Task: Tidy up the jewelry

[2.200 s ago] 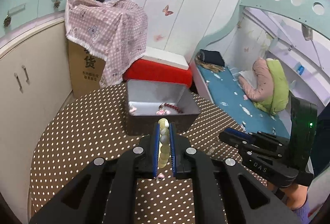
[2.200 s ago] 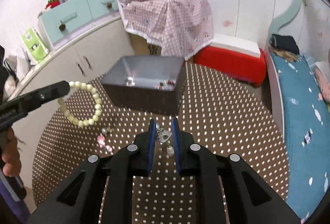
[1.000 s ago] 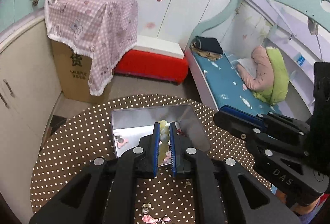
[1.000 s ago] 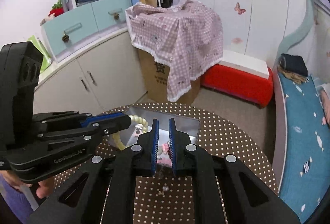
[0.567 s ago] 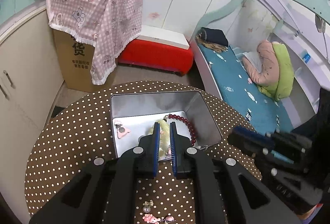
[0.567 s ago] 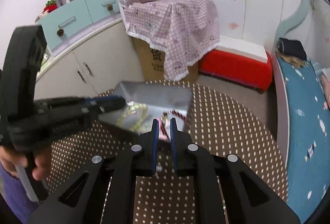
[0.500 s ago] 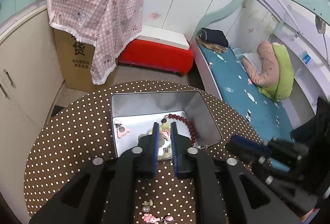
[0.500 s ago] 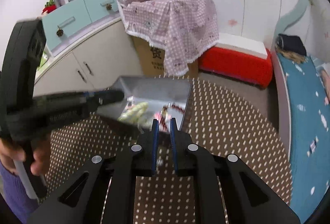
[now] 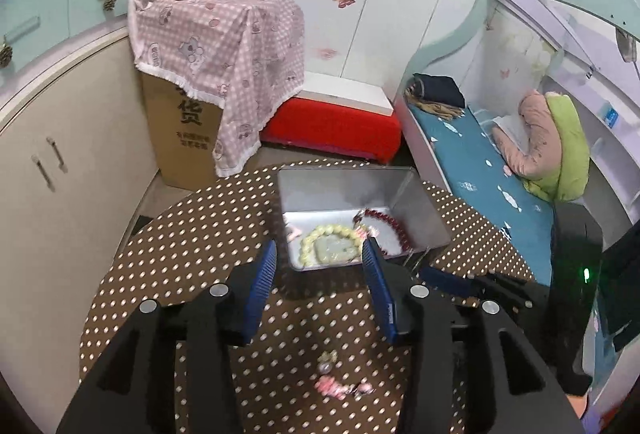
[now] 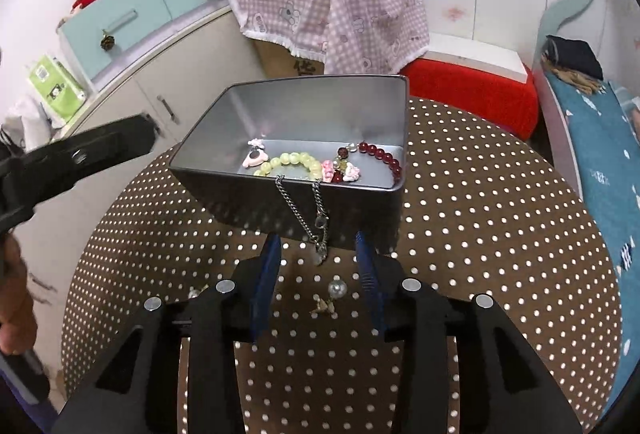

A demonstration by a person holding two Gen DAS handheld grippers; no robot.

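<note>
Pale-green bracelet (image 9: 329, 245) in tin (image 9: 420, 210), beyond both grippers' spread, empty fingers (image 9: 262, 284); chain (image 10: 318, 218) seemingly overhangs rim.

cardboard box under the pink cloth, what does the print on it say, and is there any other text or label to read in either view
"货" in large dark print on the cardboard box, left wrist view.
Smaller lines of print below it on the box: too blurred to read.
Green package on the counter, right wrist view: printed label, too small to read.
Blue sign on the bed wall: unreadable.
No other text can be read.
</note>
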